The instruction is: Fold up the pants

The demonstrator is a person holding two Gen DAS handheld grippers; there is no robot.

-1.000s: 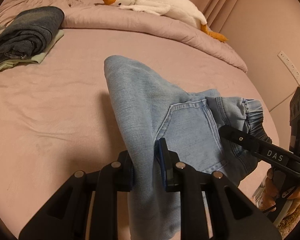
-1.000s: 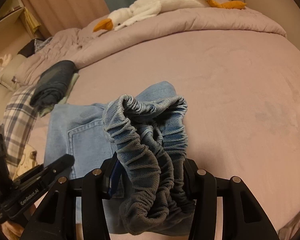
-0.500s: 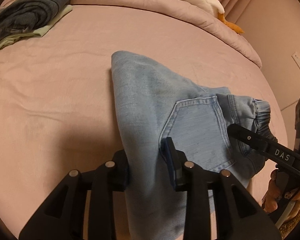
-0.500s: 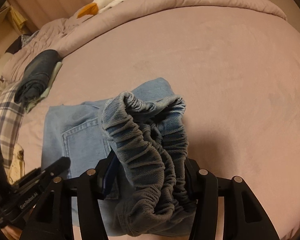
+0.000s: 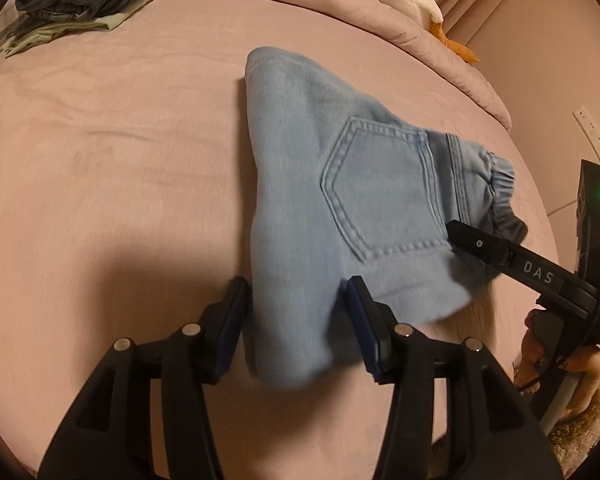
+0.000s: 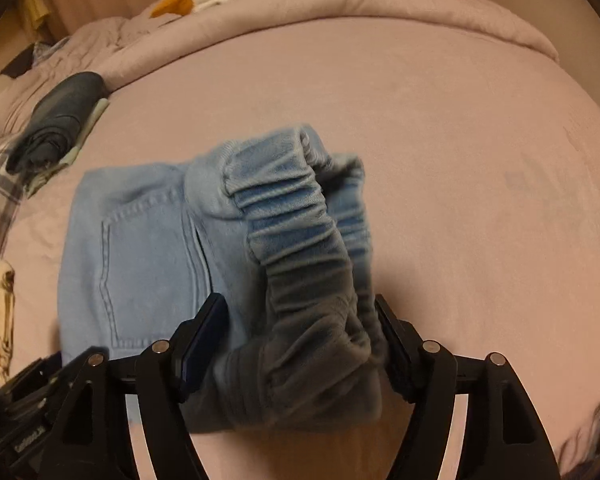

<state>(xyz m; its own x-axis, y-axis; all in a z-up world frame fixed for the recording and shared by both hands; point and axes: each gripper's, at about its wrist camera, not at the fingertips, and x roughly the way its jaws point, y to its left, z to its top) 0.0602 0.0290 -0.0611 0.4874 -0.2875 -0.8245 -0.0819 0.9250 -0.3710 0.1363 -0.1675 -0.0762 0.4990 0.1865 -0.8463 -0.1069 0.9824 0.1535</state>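
The left gripper is opening, its pads off the folded edge of the pants between them. The right gripper is opening around the bunched elastic waistband. Beyond both jaws the pants lie folded on the pink bed.

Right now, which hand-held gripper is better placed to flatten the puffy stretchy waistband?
Right. The right hand-held gripper, jaws opening, sits around the bunched elastic waistband of the light blue denim pants; the left hand-held gripper straddles the flatter folded edge.
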